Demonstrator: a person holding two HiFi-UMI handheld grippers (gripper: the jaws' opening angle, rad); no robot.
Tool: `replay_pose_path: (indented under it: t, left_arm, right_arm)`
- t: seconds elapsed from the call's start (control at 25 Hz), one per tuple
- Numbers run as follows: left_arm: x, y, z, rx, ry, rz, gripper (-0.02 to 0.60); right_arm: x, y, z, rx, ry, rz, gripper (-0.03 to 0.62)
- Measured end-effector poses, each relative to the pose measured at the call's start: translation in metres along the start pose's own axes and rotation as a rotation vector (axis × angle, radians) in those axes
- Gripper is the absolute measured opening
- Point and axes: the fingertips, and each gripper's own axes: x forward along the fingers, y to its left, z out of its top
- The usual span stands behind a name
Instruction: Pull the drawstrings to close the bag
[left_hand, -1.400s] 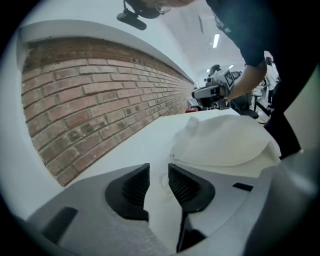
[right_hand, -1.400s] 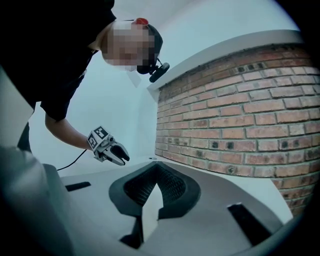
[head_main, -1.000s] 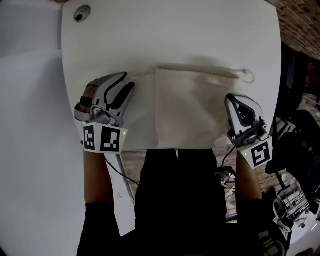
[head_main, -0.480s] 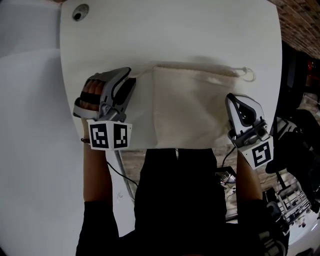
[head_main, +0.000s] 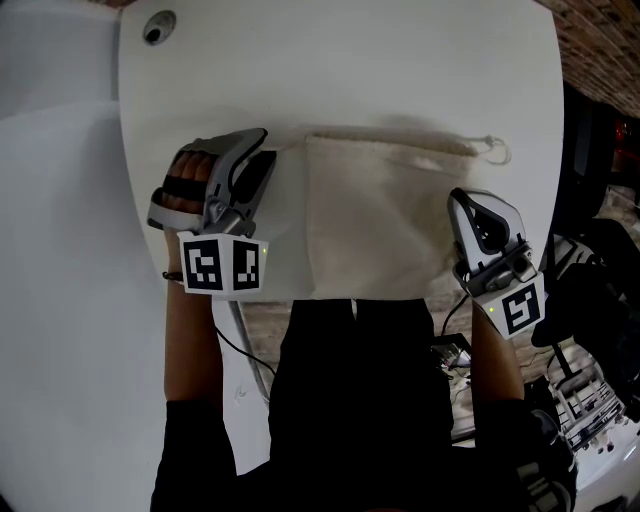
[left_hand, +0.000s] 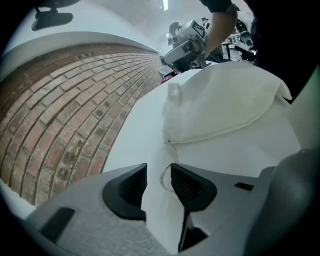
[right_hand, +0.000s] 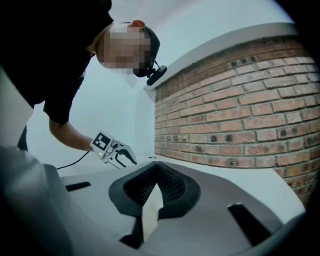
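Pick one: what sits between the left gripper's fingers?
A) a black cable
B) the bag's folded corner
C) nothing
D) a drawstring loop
D: in the left gripper view the drawstring loop, which trails from the corner of the bag, lies in the gap of the left gripper. Its fingers stand apart and do not pinch the loop.

bag (head_main: 375, 225) flat on table (head_main: 340, 70) by its near edge, left gripper (head_main: 262, 150) just left of it, right gripper (head_main: 458, 202) at its right side, drawstring loop (left_hand: 161, 179) seemingly between left jaws
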Motion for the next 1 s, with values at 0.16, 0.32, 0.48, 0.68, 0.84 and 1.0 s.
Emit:
replay_pose_path:
  t: [0.16, 0.32, 0.48, 0.68, 0.84, 1.0]
  left_arm:
    - [0.005, 0.000, -0.008, -0.009, 0.040, -0.009, 0.137]
    - [0.008, 0.004, -0.014, -0.043, 0.058, -0.006, 0.137]
    - [0.012, 0.009, -0.018, -0.093, 0.059, -0.011, 0.137]
    - [0.016, 0.008, -0.016, -0.089, 0.045, -0.087, 0.137]
    - [0.023, 0.003, -0.012, -0.027, 0.033, -0.204, 0.137]
    - [0.027, 0.000, -0.011, 0.005, 0.031, -0.325, 0.137]
  right_arm:
    - [0.000, -0.001, -0.001, 0.003, -0.002, -0.002, 0.006]
    - [0.000, 0.000, -0.002, 0.008, -0.001, -0.002, 0.006]
    - [0.000, 0.001, -0.002, 0.009, -0.001, -0.005, 0.006]
    - [-0.002, 0.001, -0.004, 0.010, 0.002, -0.005, 0.006]
    - [-0.003, 0.000, -0.005, 0.016, 0.003, -0.008, 0.006]
    - [-0.006, -0.001, -0.007, 0.019, 0.006, -0.010, 0.006]
